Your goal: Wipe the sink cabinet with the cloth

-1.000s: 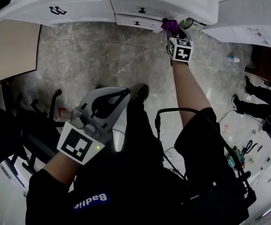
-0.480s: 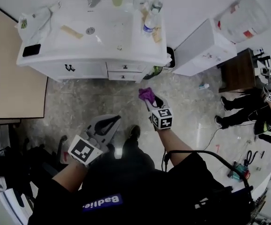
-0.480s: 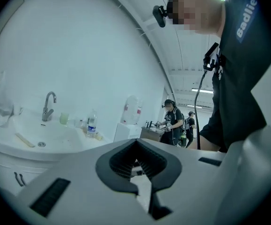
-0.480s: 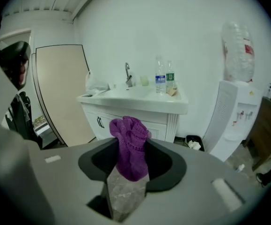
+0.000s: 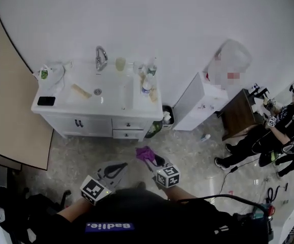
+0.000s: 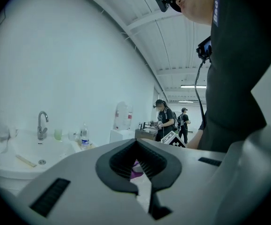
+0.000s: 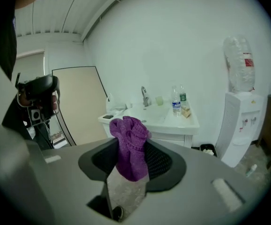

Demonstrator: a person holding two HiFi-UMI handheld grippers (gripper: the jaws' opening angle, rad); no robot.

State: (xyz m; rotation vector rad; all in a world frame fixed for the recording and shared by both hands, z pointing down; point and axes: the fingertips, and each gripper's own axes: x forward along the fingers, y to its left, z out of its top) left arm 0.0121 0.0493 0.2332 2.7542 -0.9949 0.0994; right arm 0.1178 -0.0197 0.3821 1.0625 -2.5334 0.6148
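The white sink cabinet (image 5: 93, 126) stands against the far wall, well ahead of both grippers. My right gripper (image 5: 153, 160) is low in the head view, shut on a bunched purple cloth (image 5: 145, 153) that sticks up past its jaws. In the right gripper view the cloth (image 7: 128, 132) fills the right gripper (image 7: 132, 146), with the cabinet (image 7: 170, 125) beyond. My left gripper (image 5: 112, 171) is beside it, shut with nothing held. In the left gripper view the left gripper (image 6: 136, 145) has its tips together and the basin (image 6: 32, 156) shows at left.
On the countertop are a faucet (image 5: 101, 58), a cup (image 5: 120, 63), bottles (image 5: 147, 87) and a black phone (image 5: 46, 100). A bin (image 5: 166, 117) and a water dispenser (image 5: 200, 105) stand right of the cabinet. A person (image 5: 284, 126) sits by a dark table (image 5: 240, 113). A beige panel (image 5: 9, 100) is at left.
The right gripper with the cloth has drawn back from the cabinet's drawer fronts toward my body. The view has pulled away, so the whole cabinet now shows farther off.
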